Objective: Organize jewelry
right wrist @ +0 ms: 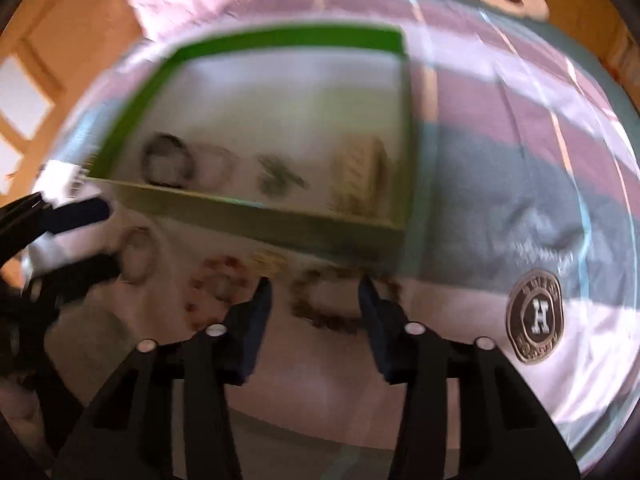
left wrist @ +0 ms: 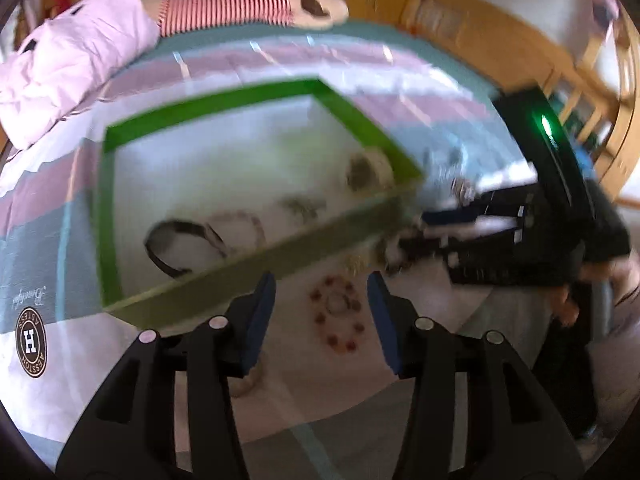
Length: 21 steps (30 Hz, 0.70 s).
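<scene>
While both views are smeared by motion, the layout reads clearly enough: a shallow green-rimmed box (left wrist: 132, 124) sits on a striped bedspread (left wrist: 400, 92), and several pieces of jewelry lie inside it along the near wall, among them a dark bangle (left wrist: 176, 240), a paler ring-shaped piece (left wrist: 248, 224) beside it, a small dark tangle (left wrist: 302, 206) and a yellowish bundle (left wrist: 366, 168) toward the far corner. Outside the box, just before its near wall, more pieces rest on the cloth. The left gripper (left wrist: 322, 300) hangs above a red-beaded bracelet (left wrist: 340, 316), its blue-padded jaws spread apart with the bracelet lying between them, not pinched. The right gripper (right wrist: 314, 294) hovers over a brown beaded bracelet (right wrist: 320, 308), jaws likewise parted on either side of it, gripping nothing. From the right wrist camera, a small yellow piece (right wrist: 268, 262) lies against the box wall between the two bracelets, and a pale oval ring (right wrist: 138, 254) sits farther left. A round logo badge (right wrist: 536, 316) is printed on the bedspread nearby.
</scene>
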Motion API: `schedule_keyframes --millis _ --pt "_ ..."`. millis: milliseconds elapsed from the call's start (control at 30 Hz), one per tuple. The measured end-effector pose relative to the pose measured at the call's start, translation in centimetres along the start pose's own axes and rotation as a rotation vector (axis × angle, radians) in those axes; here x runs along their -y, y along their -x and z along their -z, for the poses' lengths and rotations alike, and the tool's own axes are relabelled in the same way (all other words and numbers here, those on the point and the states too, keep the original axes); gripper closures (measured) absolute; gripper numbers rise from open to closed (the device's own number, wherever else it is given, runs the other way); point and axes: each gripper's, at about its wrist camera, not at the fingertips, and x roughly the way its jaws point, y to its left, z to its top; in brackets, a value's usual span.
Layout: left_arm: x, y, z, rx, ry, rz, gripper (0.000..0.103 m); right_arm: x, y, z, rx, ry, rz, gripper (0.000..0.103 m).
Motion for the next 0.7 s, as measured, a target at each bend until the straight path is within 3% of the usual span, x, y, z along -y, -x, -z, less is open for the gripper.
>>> schedule_keyframes --millis 100,200,300,400,467,567,700 --pt "0.3 -1.8 0.8 -0.068 -0.020 -0.026 0.055 0.6 -1.0 0.1 -0.009 -0.009 0.122 0.061" --pt "0.2 -2.9 1.2 -0.110 -0.018 -0.020 0.051 0.7 -2.2 0.4 -0.051 -0.014 0.123 0.061" --pt "0.4 -4.0 1.9 -0.164 -0.038 -0.066 0.048 -0.3 -3.2 0.9 -0.110 0.022 0.022 0.061" --pt "-0.2 -4.9 2.3 -0.223 -0.030 -0.120 0.048 -1.6 -2.1 1.2 -0.113 0.075 -0.177 0.061" --pt "-0.7 -5.3 2.6 -0.247 -0.022 -0.152 0.046 -1.9 -1.0 1.2 -0.082 0.091 -0.232 0.061" --pt "-1.1 -5.4 2.5 -0.254 -0.017 -0.183 0.044 -0.9 -0.4 0.9 -0.045 0.059 -0.191 0.061" --pt "-0.7 -4.6 2.3 -0.205 -0.021 -0.118 0.044 1.1 -1.3 0.6 -0.057 -0.022 -0.108 0.061"
